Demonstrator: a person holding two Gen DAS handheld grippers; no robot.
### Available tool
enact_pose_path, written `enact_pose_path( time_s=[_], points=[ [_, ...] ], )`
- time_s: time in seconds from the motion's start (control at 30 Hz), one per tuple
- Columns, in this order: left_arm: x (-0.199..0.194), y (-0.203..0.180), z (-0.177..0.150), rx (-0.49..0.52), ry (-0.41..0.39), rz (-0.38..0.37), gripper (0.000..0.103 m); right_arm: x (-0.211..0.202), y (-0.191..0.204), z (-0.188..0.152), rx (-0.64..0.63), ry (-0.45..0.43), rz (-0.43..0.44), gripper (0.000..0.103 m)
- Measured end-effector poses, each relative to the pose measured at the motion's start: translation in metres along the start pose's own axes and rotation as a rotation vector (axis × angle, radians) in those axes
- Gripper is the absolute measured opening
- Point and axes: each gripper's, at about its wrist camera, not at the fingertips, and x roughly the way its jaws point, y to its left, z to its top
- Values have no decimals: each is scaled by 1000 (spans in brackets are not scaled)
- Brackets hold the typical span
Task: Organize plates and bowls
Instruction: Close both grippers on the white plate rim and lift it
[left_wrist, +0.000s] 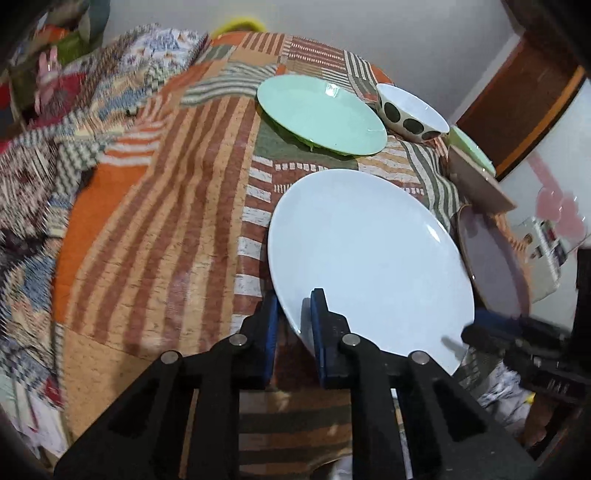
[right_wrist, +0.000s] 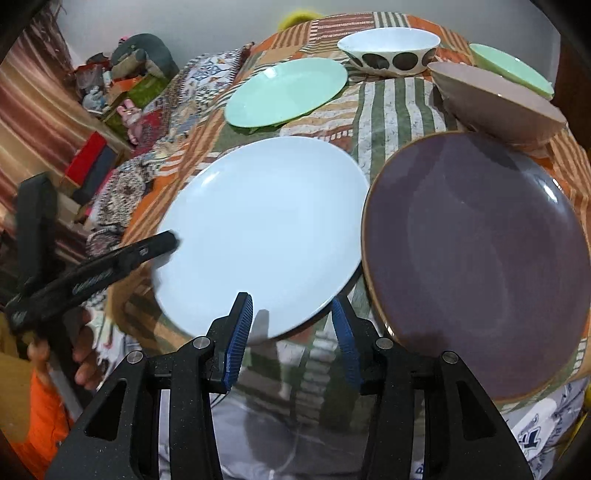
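Note:
A large pale blue plate (left_wrist: 369, 258) (right_wrist: 266, 229) lies on the patchwork-covered table (left_wrist: 166, 240). My left gripper (left_wrist: 295, 319) is shut on its near-left rim, one finger under and one on top; in the right wrist view the left gripper (right_wrist: 162, 245) reaches in from the left. My right gripper (right_wrist: 291, 326) stands open with the plate's near rim between its blue pads, which do not press it. Beside it lies a purple plate (right_wrist: 476, 258) (left_wrist: 495, 266). Farther back are a green plate (left_wrist: 321, 114) (right_wrist: 288, 92) and a white bowl with dark spots (left_wrist: 410, 110) (right_wrist: 388, 51).
A pinkish-beige bowl (right_wrist: 498, 103) sits tilted behind the purple plate, and a small green dish (right_wrist: 509, 66) lies behind that. A person's hand (right_wrist: 85, 362) and orange sleeve (right_wrist: 44, 424) hold the left gripper. Cluttered boxes and toys (right_wrist: 122, 92) lie past the table's left edge.

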Motion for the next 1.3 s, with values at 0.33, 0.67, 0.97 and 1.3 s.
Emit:
enact_pose_path(
  time_s=[0.33,0.67,0.97,1.3],
  points=[
    [-7,22,0,-27,-7,53,17,14,20,10,-97,13,-25,40],
    [1,30,11,-8,1,77,17,25,16,33,-79,28,-27,43],
    [16,34,29,12,7,79,21,39,10,51,-21,29,-40,43],
    [23,26,33,53,5,110,30,41,8,53,-25,19,-66,36]
  ],
)
